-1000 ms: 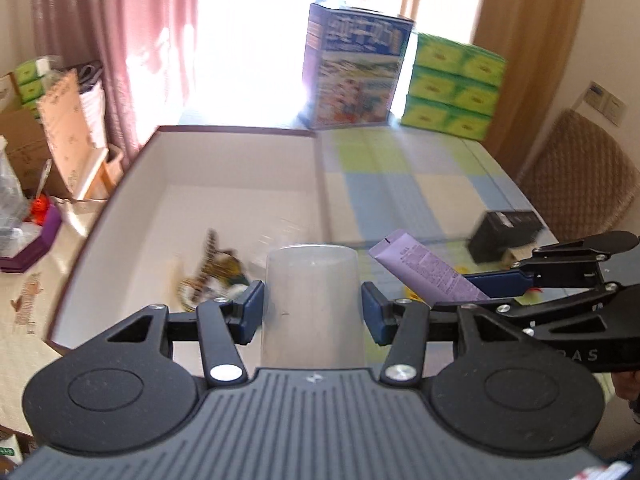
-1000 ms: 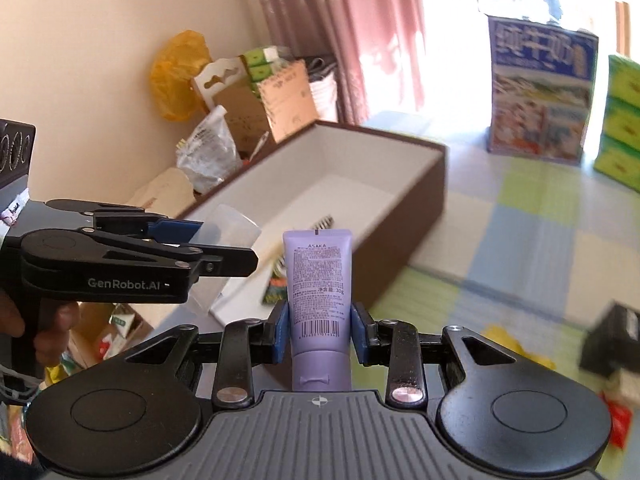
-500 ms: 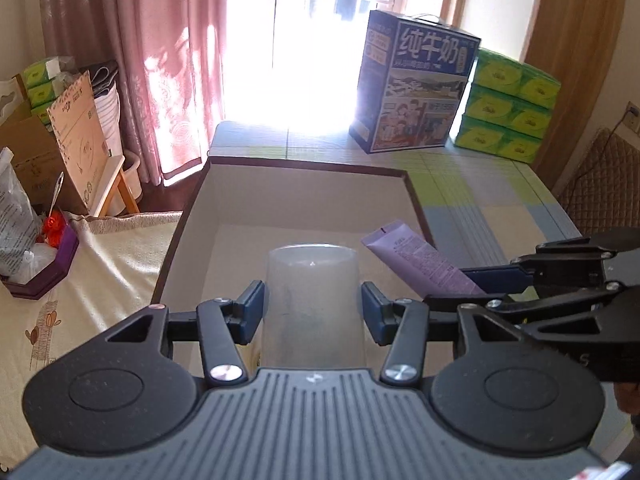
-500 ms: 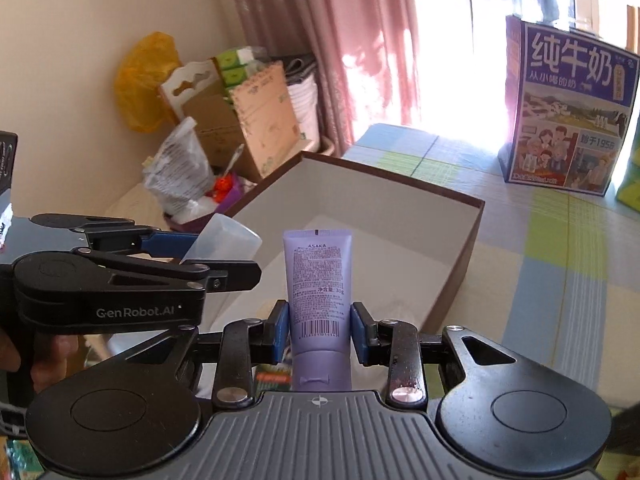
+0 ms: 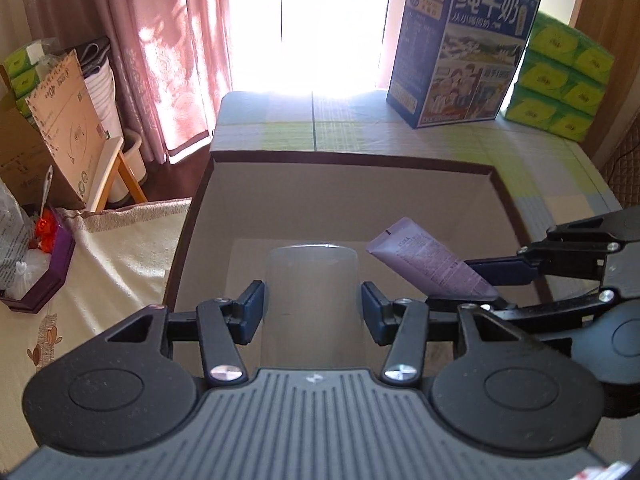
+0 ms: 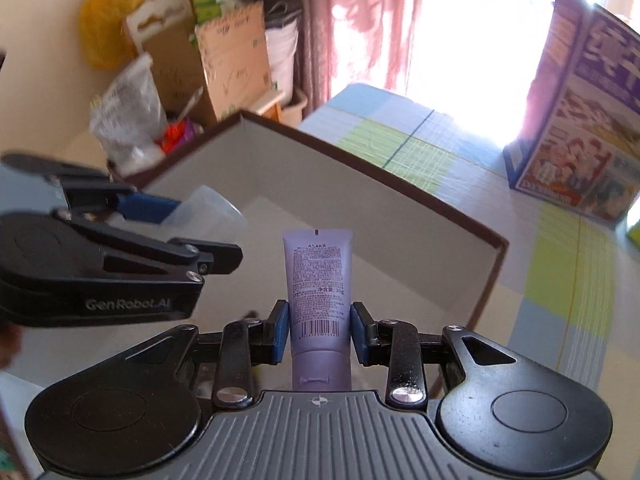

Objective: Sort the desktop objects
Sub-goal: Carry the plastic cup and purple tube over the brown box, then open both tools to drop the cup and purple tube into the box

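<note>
A clear plastic cup (image 5: 313, 300) sits between the blue pads of my left gripper (image 5: 313, 312), which is shut on it. My right gripper (image 6: 318, 332) is shut on a purple cosmetic tube (image 6: 318, 280), cap end toward the camera. Both hang over the brown box (image 5: 348, 159) with its pale inside, side by side. In the left wrist view the tube (image 5: 428, 260) and right gripper (image 5: 492, 284) come in from the right. In the right wrist view the cup (image 6: 208, 210) and left gripper (image 6: 160, 220) stand at the left.
The box (image 6: 384, 174) lies on a checked tablecloth (image 5: 360, 128). A blue milk carton box (image 5: 460, 44) and green tissue packs (image 5: 560, 76) stand at the table's far end. Left of the table are cardboard (image 5: 60, 120), a purple tray (image 5: 48, 276) and a curtain (image 5: 160, 40).
Both grippers moved forward and down over the box with cup and tube held. The box's inside now fills the view; the small items at its near end have left the view.
</note>
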`<state>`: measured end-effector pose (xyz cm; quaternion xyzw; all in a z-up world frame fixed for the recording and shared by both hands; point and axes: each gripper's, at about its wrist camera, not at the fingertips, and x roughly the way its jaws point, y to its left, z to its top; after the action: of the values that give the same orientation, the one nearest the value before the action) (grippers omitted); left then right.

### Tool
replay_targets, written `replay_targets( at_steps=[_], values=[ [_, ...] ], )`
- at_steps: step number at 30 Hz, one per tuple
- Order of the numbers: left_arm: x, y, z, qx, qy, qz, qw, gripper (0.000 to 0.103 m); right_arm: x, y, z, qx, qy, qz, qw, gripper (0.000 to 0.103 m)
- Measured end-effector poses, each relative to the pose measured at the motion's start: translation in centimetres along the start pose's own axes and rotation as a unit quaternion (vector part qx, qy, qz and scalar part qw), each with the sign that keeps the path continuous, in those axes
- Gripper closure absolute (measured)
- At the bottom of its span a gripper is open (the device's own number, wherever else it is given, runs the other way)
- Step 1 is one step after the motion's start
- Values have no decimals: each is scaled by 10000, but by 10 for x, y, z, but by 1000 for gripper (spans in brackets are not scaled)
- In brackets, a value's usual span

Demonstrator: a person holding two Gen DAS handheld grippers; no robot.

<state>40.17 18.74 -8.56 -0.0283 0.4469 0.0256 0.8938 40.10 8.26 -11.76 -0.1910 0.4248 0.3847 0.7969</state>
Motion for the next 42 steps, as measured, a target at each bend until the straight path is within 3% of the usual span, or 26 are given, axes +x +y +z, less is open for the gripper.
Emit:
replay_targets(
  at_steps=[11,17,24,28,36,38,42],
  values=[
    [56,-2,11,622,409,230,9970,56,44,-13,9,-534,424,-111,9976,73],
    [71,1,9,628,557,233,9962,56,52,-15,11,-599,499,-147,9968,73],
    [75,1,10,554,586,256,9964,55,55,-15,13,-549,489,-113,9972,73],
    [74,-1,9,590,551,222,9965,48,53,-14,12,-543,450,-114,9974,73],
    [66,-3,7,585,498,283,9966,48,47,-13,11,-618,243,-149,9977,72],
    [64,-3,7,581,483,287,9967,48,43,-12,9,-742,122,-192,9970,63],
    [54,-4,4,584,421,267,9970,46,29,-12,2,-799,-84,-53,9968,57]
  ],
)
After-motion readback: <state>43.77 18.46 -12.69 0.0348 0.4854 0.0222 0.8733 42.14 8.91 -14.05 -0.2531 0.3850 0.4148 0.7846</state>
